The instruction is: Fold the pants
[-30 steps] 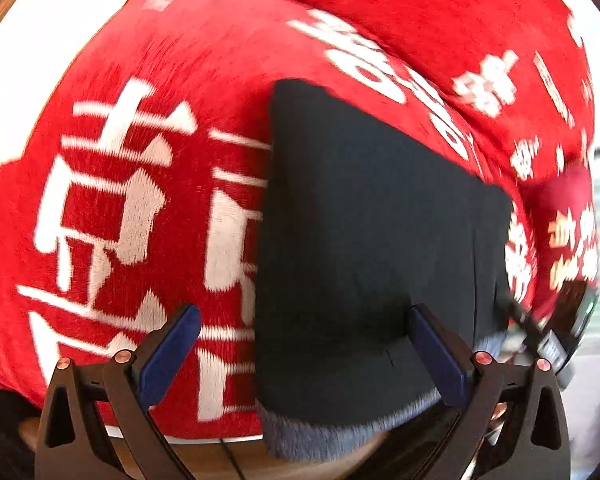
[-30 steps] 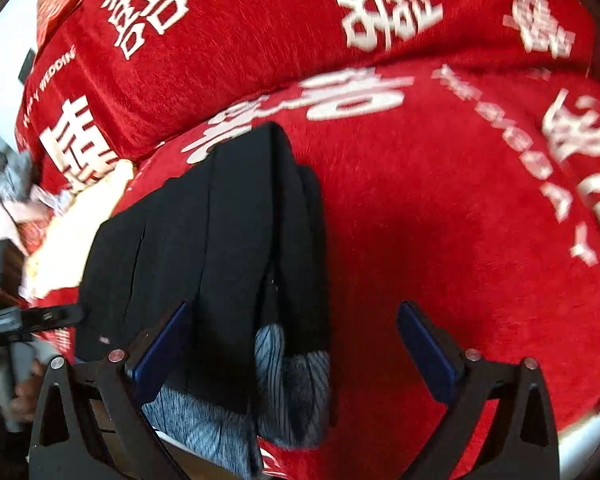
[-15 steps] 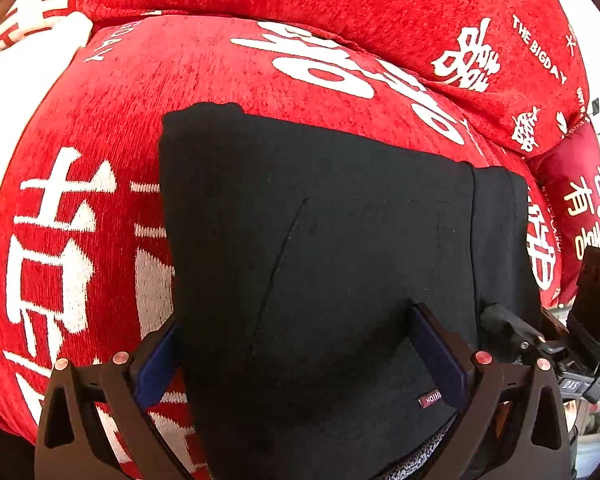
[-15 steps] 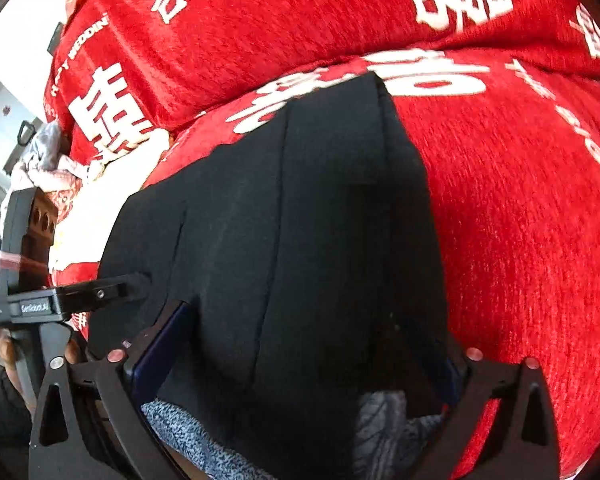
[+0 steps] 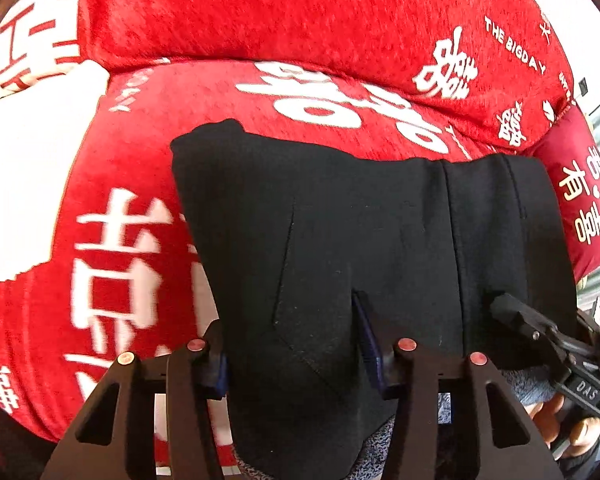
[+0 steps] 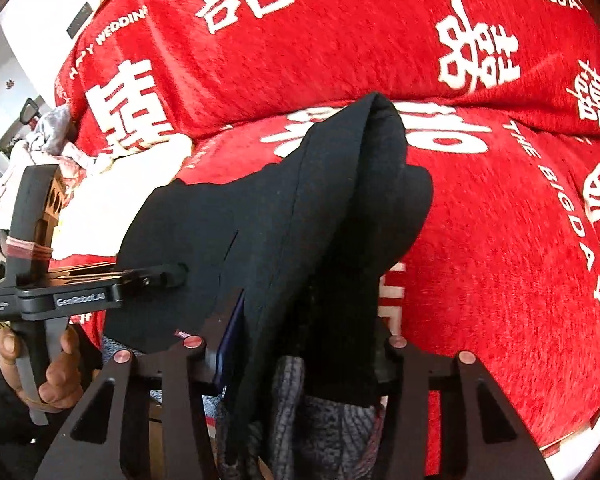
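Observation:
Black pants (image 5: 340, 240) with a grey fleece lining lie partly folded on a red sofa cover. My left gripper (image 5: 292, 344) is shut on the near edge of the pants, cloth bunched between its fingers. My right gripper (image 6: 304, 340) is shut on the other near end of the pants (image 6: 300, 220), which rises in a fold toward the sofa back. The right gripper also shows in the left wrist view (image 5: 540, 332), and the left gripper shows in the right wrist view (image 6: 156, 276), touching the cloth.
The red sofa cover (image 5: 300, 24) with white characters spans the seat and back cushions. A white patch (image 5: 24, 168) lies at the left. A dark red cushion (image 5: 580, 184) sits at the right. Crumpled cloth (image 6: 44, 140) is piled at the sofa's far left.
Both grippers moved in over the pants' near edge and closed on the cloth. The right end of the pants has lifted into a raised fold.

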The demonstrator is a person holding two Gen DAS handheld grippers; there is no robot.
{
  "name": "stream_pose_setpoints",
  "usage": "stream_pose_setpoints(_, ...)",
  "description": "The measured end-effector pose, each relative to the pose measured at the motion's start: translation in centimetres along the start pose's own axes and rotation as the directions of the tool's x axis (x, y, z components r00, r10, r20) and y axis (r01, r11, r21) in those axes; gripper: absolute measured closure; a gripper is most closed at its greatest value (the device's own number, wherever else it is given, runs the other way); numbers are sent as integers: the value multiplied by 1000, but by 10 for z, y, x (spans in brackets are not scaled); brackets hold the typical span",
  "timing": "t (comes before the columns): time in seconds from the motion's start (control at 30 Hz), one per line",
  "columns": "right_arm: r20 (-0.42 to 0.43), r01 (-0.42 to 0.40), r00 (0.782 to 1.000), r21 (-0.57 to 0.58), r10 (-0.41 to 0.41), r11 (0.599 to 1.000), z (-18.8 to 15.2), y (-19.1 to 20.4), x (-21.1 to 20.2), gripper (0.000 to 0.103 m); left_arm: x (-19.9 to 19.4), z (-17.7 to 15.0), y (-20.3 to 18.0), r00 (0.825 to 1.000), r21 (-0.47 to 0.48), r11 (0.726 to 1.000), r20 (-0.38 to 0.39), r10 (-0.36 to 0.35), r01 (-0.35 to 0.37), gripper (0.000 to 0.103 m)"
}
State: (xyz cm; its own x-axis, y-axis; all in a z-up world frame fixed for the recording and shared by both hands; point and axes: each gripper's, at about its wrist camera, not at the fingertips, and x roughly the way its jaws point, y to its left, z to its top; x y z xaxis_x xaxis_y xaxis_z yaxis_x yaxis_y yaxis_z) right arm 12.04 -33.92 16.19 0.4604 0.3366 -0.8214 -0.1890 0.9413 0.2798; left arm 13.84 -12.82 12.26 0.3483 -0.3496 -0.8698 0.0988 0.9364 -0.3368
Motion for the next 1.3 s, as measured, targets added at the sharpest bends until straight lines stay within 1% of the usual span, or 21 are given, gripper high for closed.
stream_pose_setpoints(0.1, 19, -16, 1000, -20, 16, 1000, 10, 20, -3, 51, -18, 6, 13, 1000, -9, 1000, 23, 5, -4, 52)
stream_pose_setpoints(0.23, 26, -30, 999, -49, 31, 998, 25, 47, 2, 51, -38, 15, 33, 998, -23, 999, 46, 33, -31, 52)
stream_pose_setpoints(0.4, 17, -49, 999, -76, 50, 996, 44, 80, 16, 51, -54, 28, 66, 996, -56, 996, 49, 73, -70, 52)
stream_pose_setpoints(0.53, 0, -57, 998, -75, 57, 996, 54, 96, 33, 51, -57, 40, 86, 994, -70, 993, 45, 103, -99, 52)
stream_pose_setpoints(0.67, -22, -53, 998, -60, 51, 997, 62, 106, 50, 51, -52, 50, 102, 993, -79, 991, 31, 115, -112, 52)
stream_pose_setpoints(0.83, -47, -32, 998, -53, 29, 998, 72, 111, 66, 51, -41, 60, 111, 994, -84, 990, 14, 112, -110, 52)
stream_pose_setpoints(1.07, -78, -15, 997, -38, 12, 999, 84, 111, 86, 51, -23, 74, 121, 994, -91, 990, -12, 104, -105, 52)
stream_pose_setpoints(1.3, -132, -3, 991, -4, 2, 1000, 84, 97, 118, 51, 10, 81, 135, 993, -102, 989, -64, 101, -108, 51)
